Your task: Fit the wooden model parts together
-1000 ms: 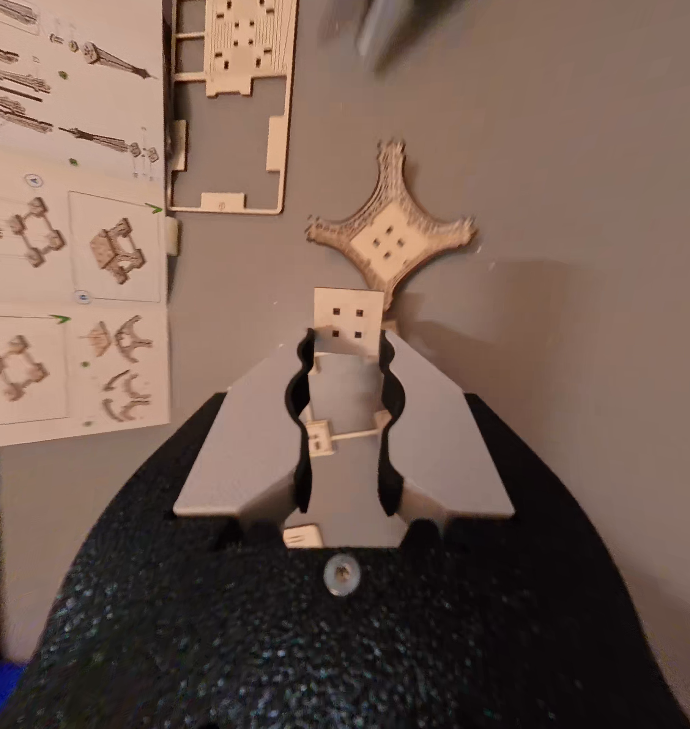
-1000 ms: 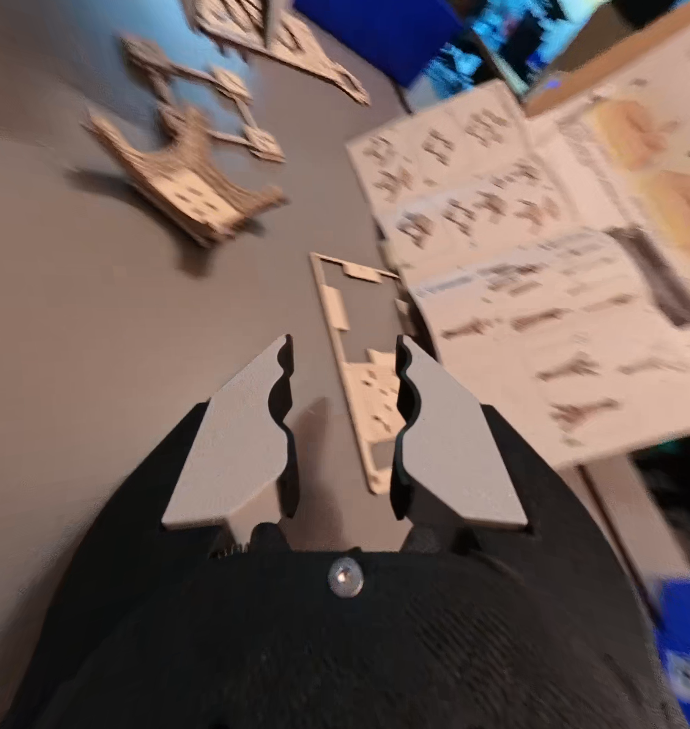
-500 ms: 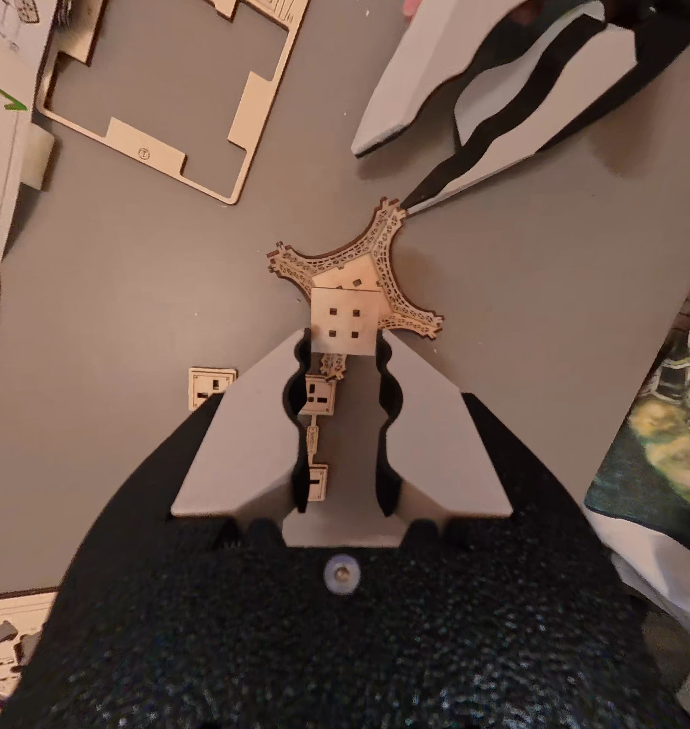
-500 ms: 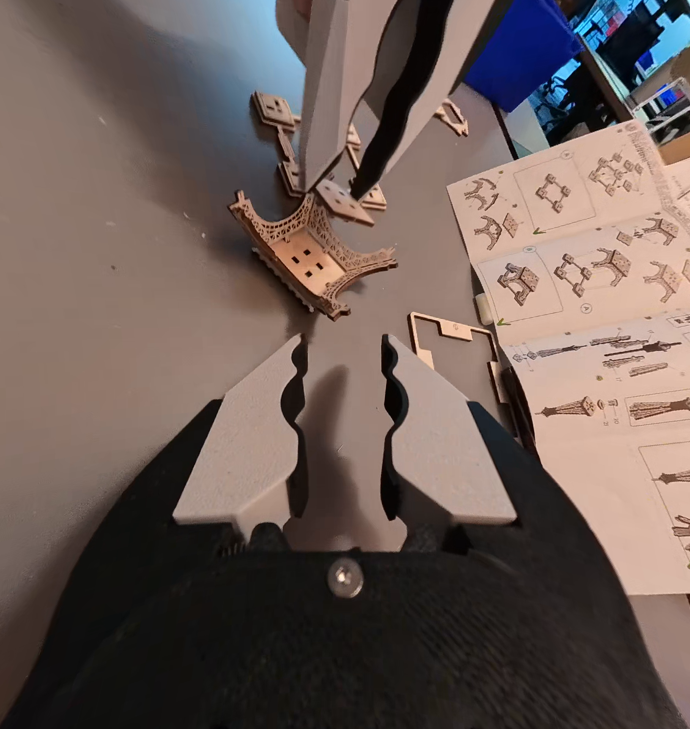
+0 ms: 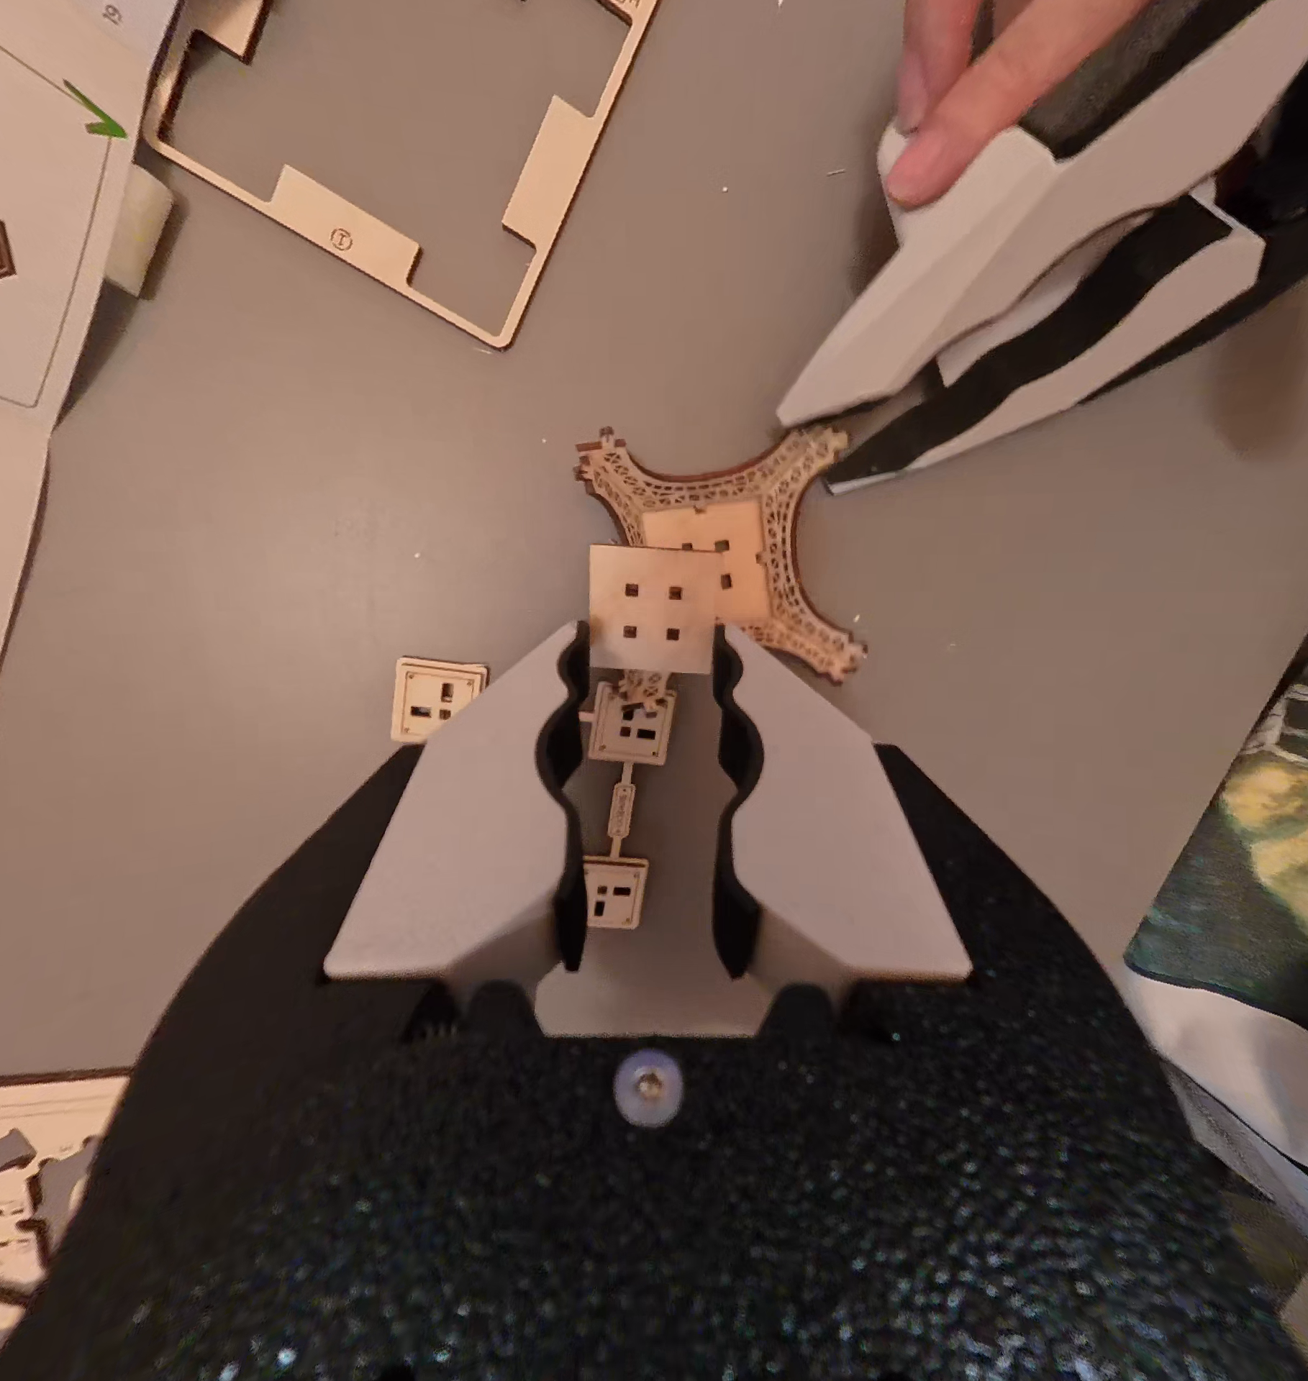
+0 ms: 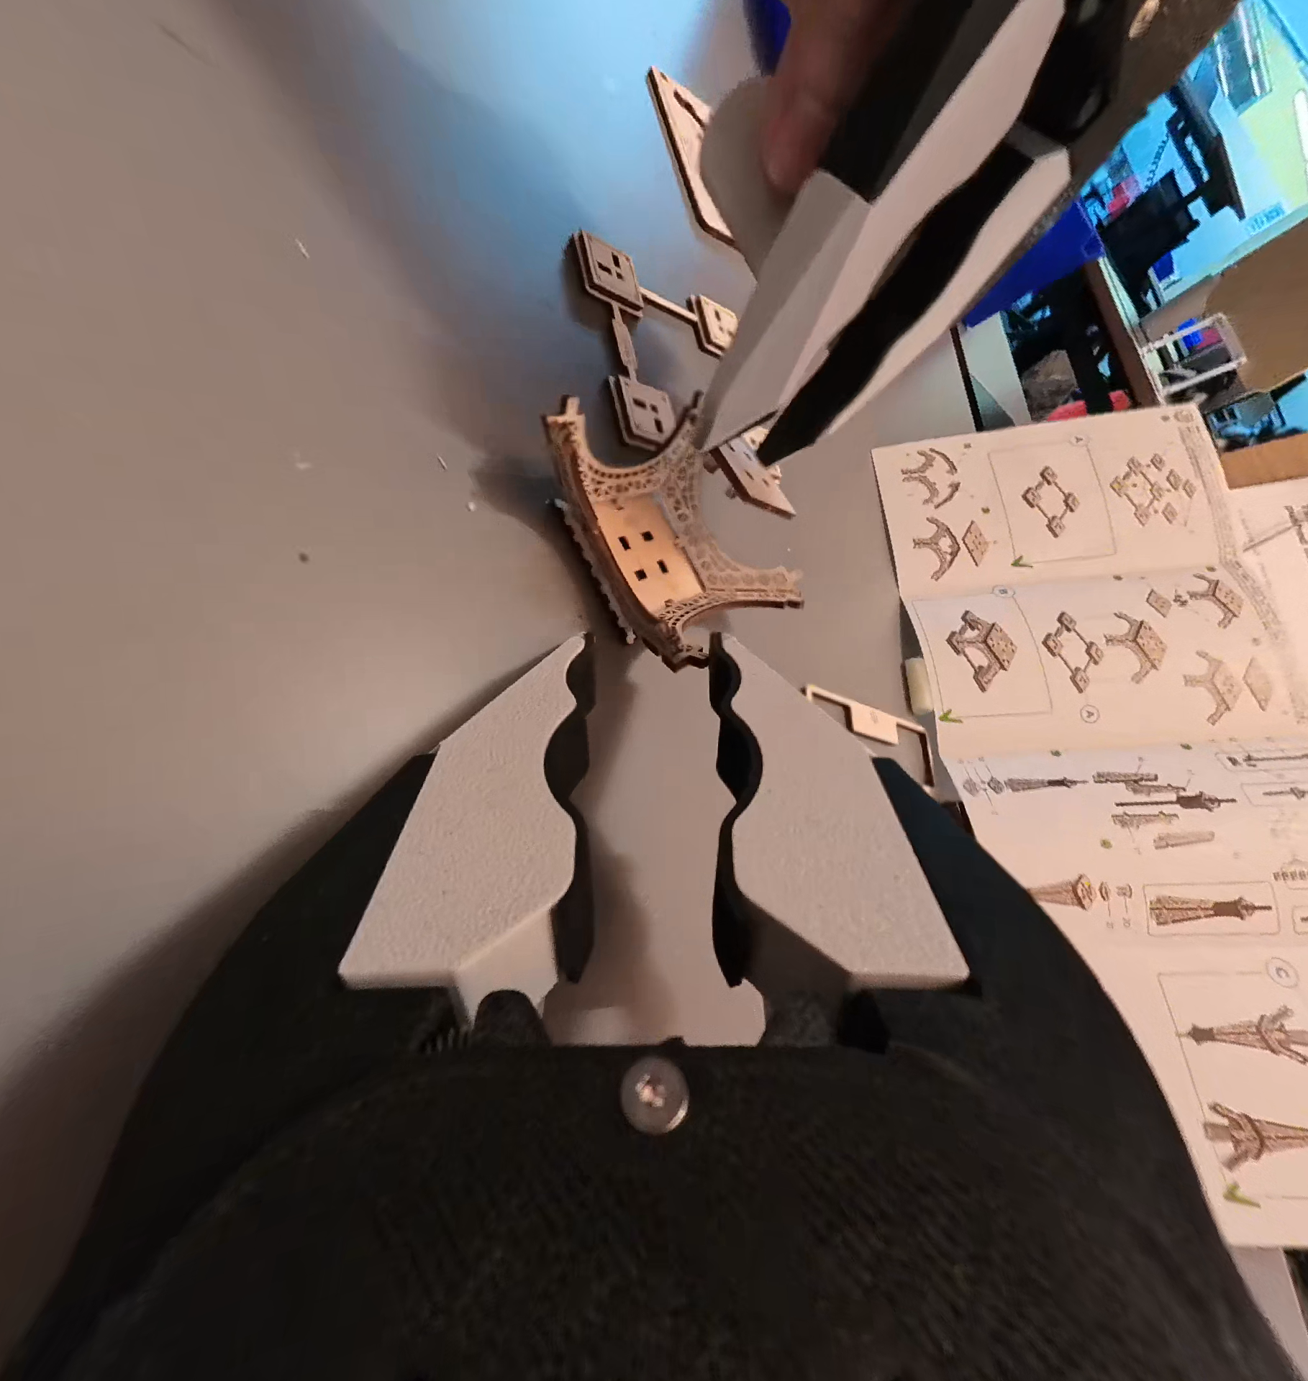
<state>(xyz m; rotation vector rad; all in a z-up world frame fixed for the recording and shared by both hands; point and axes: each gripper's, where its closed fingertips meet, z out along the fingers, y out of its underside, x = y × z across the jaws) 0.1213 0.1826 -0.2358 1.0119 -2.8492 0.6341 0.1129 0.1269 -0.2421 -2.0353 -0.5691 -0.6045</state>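
A four-legged lattice wooden base [image 5: 782, 516] stands on the grey table; it also shows in the right wrist view [image 6: 640, 557]. My left gripper [image 5: 647, 628] is shut on a small square wooden plate [image 5: 651, 605] with four holes. It holds the plate just above and beside the base's square top. From the right wrist view the left gripper [image 6: 741, 448] comes down from above with the plate [image 6: 756, 486]. My right gripper [image 6: 647, 650] is open, and one leg of the base sits between its tips. It also shows in the left wrist view [image 5: 812, 452].
A wooden foot frame of linked squares [image 5: 628, 736] lies under my left gripper, with a loose square [image 5: 434, 699] beside it. An empty cut-out sheet [image 5: 382, 246] and instruction pages [image 6: 1084, 598] lie nearby. A printed box [image 5: 1271, 859] sits to the right. A person's fingers [image 5: 957, 90] hold the right gripper. Across from one pair of fingers to the other is roughly 7 cm.
My right gripper has moved up to the base, so a leg now lies between its tips, and its jaws have narrowed a little. My left gripper has carried the plate closer to the base.
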